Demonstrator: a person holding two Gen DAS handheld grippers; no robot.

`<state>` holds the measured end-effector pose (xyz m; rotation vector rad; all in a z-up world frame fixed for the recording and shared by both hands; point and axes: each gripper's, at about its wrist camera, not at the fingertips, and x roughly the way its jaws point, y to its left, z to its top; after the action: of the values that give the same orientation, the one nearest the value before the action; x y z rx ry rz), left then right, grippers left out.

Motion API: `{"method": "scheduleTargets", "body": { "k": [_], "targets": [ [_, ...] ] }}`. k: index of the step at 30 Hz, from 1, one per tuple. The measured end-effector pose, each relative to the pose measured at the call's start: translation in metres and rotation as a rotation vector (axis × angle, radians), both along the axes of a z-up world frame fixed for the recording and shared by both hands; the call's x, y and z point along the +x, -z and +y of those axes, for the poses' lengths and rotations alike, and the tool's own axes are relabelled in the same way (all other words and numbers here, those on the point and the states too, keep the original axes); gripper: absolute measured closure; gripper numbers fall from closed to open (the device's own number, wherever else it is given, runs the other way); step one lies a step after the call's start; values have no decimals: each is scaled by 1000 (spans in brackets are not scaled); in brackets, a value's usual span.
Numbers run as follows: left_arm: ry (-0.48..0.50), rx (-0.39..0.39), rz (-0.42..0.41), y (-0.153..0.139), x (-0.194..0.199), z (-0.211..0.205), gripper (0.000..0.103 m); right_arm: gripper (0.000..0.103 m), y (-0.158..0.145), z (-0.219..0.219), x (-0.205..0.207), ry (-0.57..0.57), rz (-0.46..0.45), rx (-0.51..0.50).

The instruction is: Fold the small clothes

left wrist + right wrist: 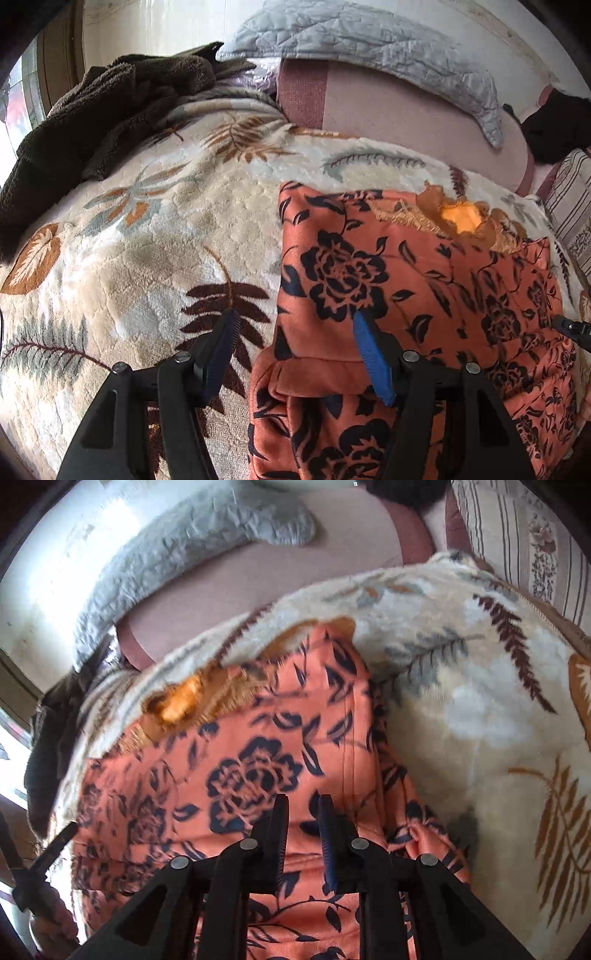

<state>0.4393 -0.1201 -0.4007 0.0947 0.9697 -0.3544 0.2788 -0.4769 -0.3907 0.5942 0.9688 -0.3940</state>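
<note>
An orange garment with a black rose print lies spread on a cream plush blanket with leaf patterns covering the bed. Its fringed tan neckline is at the far end. The left gripper is wide open, hovering over the garment's left edge: one finger is above the blanket, the blue-padded finger above the orange cloth. In the right wrist view the right gripper hangs above the near right part of the garment, its jaws narrowly apart with nothing between them. A brown fleece cloth lies at the far left and a grey quilted pillow at the far end.
</note>
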Motion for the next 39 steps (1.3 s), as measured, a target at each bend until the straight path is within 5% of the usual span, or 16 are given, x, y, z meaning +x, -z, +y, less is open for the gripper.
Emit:
{"method": "scheduleTargets", "body": {
  "k": [4,10,13,15,21,23,24,25,33,37,39],
  "targets": [
    [-25,-51,95,18,10,10,33,85,2,-1,-6,8,-13,20],
    [-6,-57,7,-4,-9,15,33,83,-27,2,-45,-14,-88,34],
    [18,39,37,15,-19,16,33,74,-8,-2,-56,1,-10,97],
    [22,12,63,18,-27,28,32,74,5,-1,-62,11,44,140],
    [-10,-51,-9,-15,-76,84,32,73,-46,11,-125,-44,-94,96],
    [-40,-87,-7,-20,-96,110,29,58,-60,13,-151,-66,-101,65],
    [-59,-107,5,-21,-107,124,26,29,-64,15,-163,-60,-100,54],
    [-79,-125,22,-20,-117,137,25,21,-68,16,-177,-46,-105,44],
    [-141,-197,212,7,-196,197,25,22,-39,11,-261,11,-2,118],
    [-157,-238,278,17,-218,205,26,34,-11,19,-275,4,86,183],
    [-159,-271,300,19,-222,207,38,38,-2,22,-280,1,106,208]
  ]
}}
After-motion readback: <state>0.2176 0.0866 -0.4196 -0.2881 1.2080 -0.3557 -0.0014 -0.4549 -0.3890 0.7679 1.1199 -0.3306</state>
